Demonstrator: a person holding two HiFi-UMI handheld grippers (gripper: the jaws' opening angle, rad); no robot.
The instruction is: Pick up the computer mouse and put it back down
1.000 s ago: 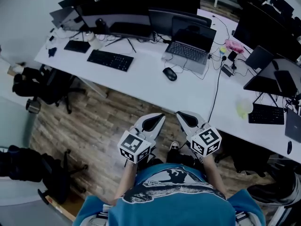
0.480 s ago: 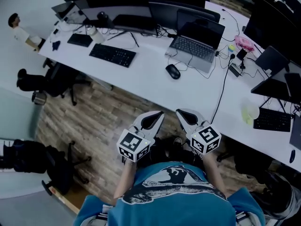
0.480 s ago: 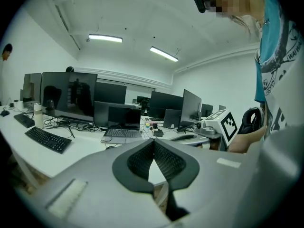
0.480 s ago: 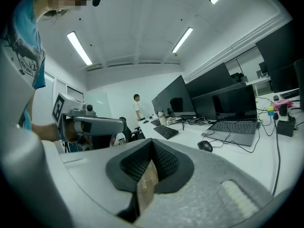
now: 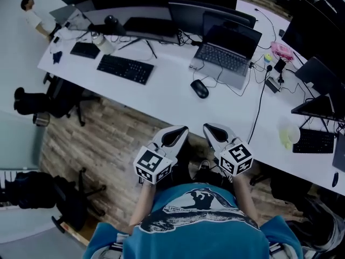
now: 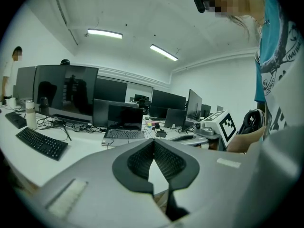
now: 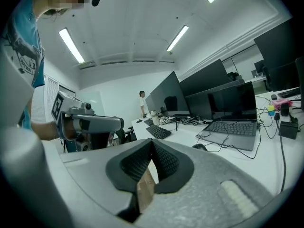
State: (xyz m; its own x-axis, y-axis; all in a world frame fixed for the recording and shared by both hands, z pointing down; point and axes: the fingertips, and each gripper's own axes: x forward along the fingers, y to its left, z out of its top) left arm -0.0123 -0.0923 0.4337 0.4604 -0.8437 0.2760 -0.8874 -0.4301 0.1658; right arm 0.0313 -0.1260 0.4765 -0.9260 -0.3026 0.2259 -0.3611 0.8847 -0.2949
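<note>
A black computer mouse (image 5: 199, 88) lies on the white desk (image 5: 161, 93), just left of an open laptop (image 5: 226, 55). Both grippers are held side by side over the wooden floor, short of the desk's near edge and pointing at it. My left gripper (image 5: 184, 129) is shut with nothing in it, its pads meeting at the tip (image 6: 153, 142). My right gripper (image 5: 206, 127) is also shut and empty. The right gripper view shows the mouse (image 7: 200, 147) ahead, beyond the shut tips (image 7: 152, 141). In the left gripper view the mouse is hidden.
A black keyboard (image 5: 125, 68) and several monitors (image 5: 156, 15) stand on the desk's left part, with cables around the laptop. More screens and a second keyboard (image 5: 312, 141) sit at the right. Office chairs (image 5: 56, 96) stand left of the desk. A person (image 5: 33, 18) stands far left.
Both grippers stay shut and have drifted slightly toward the desk with the person carrying them. The desk has shifted in the head view, and a standing person has appeared at the far left.
</note>
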